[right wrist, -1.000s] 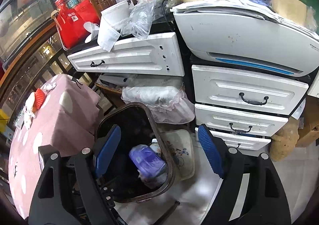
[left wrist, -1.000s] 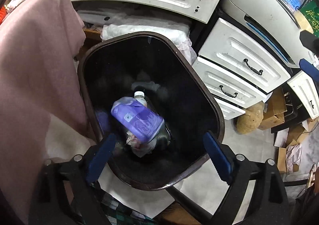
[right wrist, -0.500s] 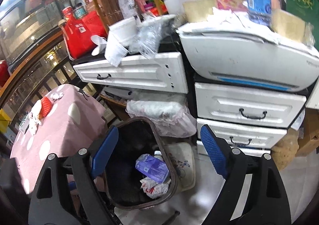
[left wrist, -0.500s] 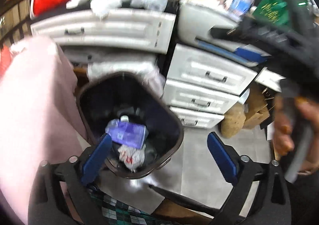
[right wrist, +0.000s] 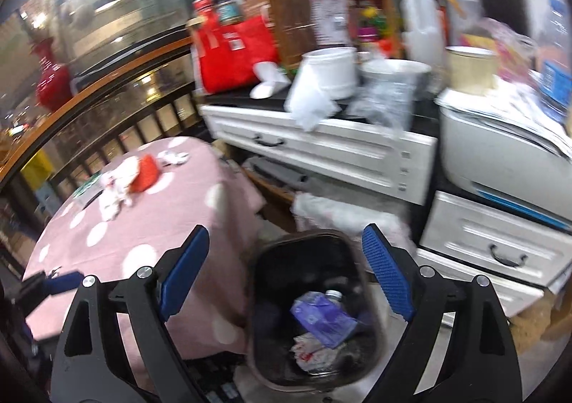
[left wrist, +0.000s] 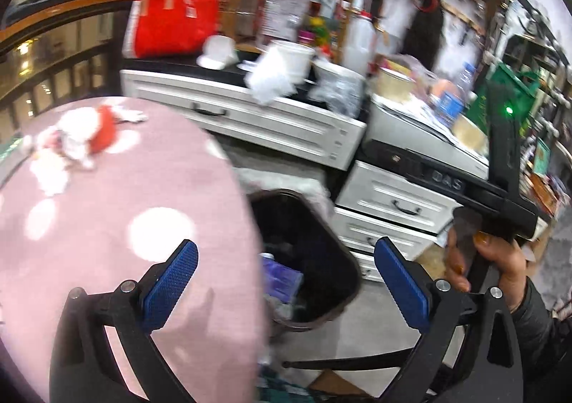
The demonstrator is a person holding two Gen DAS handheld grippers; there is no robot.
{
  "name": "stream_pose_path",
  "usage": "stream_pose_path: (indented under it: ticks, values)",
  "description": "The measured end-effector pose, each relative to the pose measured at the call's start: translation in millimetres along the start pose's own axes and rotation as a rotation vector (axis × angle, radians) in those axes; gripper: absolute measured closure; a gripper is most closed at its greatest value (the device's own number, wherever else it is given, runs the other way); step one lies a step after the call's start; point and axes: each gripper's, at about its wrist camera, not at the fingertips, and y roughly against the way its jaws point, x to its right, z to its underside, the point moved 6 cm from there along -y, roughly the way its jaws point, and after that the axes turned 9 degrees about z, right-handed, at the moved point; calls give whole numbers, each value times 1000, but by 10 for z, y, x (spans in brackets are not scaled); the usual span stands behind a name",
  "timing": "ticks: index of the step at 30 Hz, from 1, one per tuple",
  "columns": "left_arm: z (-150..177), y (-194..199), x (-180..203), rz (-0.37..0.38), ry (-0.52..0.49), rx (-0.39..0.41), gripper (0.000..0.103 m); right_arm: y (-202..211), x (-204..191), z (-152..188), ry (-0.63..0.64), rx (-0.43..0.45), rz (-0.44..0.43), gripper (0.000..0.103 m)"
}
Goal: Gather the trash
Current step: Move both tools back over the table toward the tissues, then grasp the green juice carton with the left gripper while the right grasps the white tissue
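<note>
Dark plastic bin (right wrist: 314, 310), lower centre: purple pouch (right wrist: 321, 317) and crumpled wrappers (right wrist: 311, 354) contained. Left hand-held gripper (left wrist: 286, 292) and right hand-held gripper (right wrist: 286, 281): jaws just widened, spread wide, nothing held.

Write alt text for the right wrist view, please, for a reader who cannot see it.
The open, empty right gripper hovers above a dark trash bin that holds a purple package, a bottle and crumpled paper. To the left stands a table with a pink polka-dot cloth bearing more crumpled litter; cluttered white drawers are behind.
</note>
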Motion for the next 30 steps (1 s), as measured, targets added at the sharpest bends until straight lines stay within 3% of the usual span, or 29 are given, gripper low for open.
stream_pose_path:
  ticks: [7, 13, 22, 30]
  values:
    - [2, 425, -747, -138, 48, 54, 6, -237, -843, 18, 103, -61, -145, 16]
    - [145, 685, -1473, -217, 128, 25, 6, -443, -1736, 108, 234, -127, -284, 16]
    - [175, 1061, -2430, -315, 167, 12, 6, -840, -2974, 189, 430, -227, -439, 16]
    - [-18, 1098, -3389, -417, 159, -52, 6, -1494, -3763, 172, 562, -287, -419, 18]
